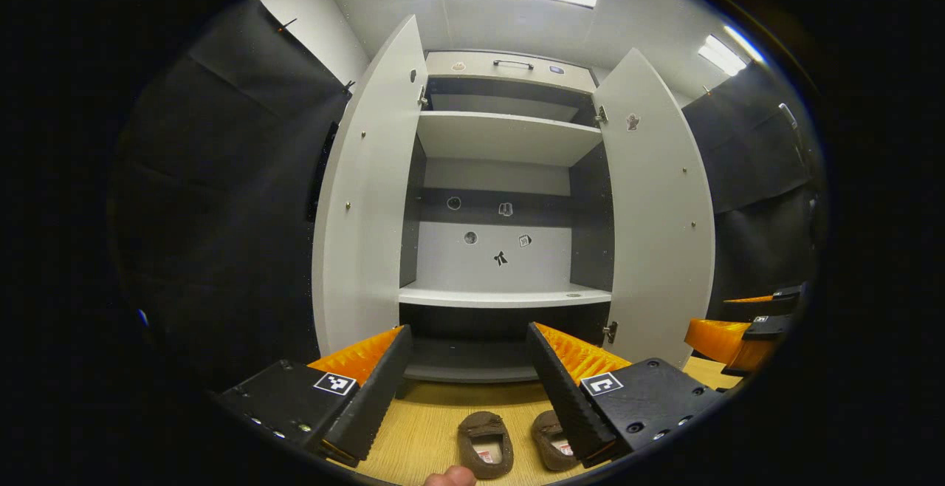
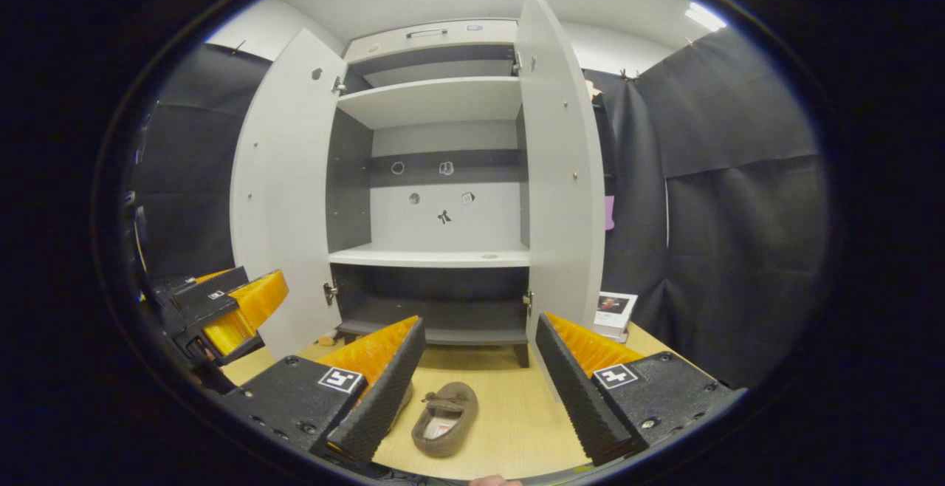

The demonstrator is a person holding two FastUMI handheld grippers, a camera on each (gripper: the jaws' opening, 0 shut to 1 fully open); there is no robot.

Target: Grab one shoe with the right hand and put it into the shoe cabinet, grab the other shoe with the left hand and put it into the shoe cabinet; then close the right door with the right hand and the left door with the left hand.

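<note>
Hovering above the wooden floor [image 1: 421, 427], the left gripper [image 1: 465, 397] has its 2 fingers spread wide, with nothing between them. Just beyond and below its fingertips lie 2 brown shoes side by side, toes toward the cabinet: the left shoe [image 1: 485, 443] fully visible in the gap, the right shoe [image 1: 550, 438] partly hidden behind the gripper's right finger. A fingertip of the person [image 1: 450, 478] shows at the bottom edge of the left gripper view. Farther ahead stands the shoe cabinet [image 1: 509, 205], both doors swung open: left door [image 1: 365, 205], right door [image 1: 661, 213]. Its middle shelf [image 1: 506, 296] and upper shelf [image 1: 506, 135] carry no shoes, and small stickers dot the back panel.

In the right gripper view, the right gripper [image 2: 480, 390] is likewise opened wide and holds nothing. 1 shoe [image 2: 445, 419] lies on the floor [image 2: 509, 412] in the gap between its fingers; the other is mostly hidden behind the gripper's left finger. The left gripper [image 2: 236, 309] appears at that view's left edge, beside the cabinet's left door [image 2: 284, 183]. The right door [image 2: 561, 176] stands open too, with a small card [image 2: 613, 312] propped on the floor just beyond it, against the black cloth wall [image 2: 738, 213]
</note>
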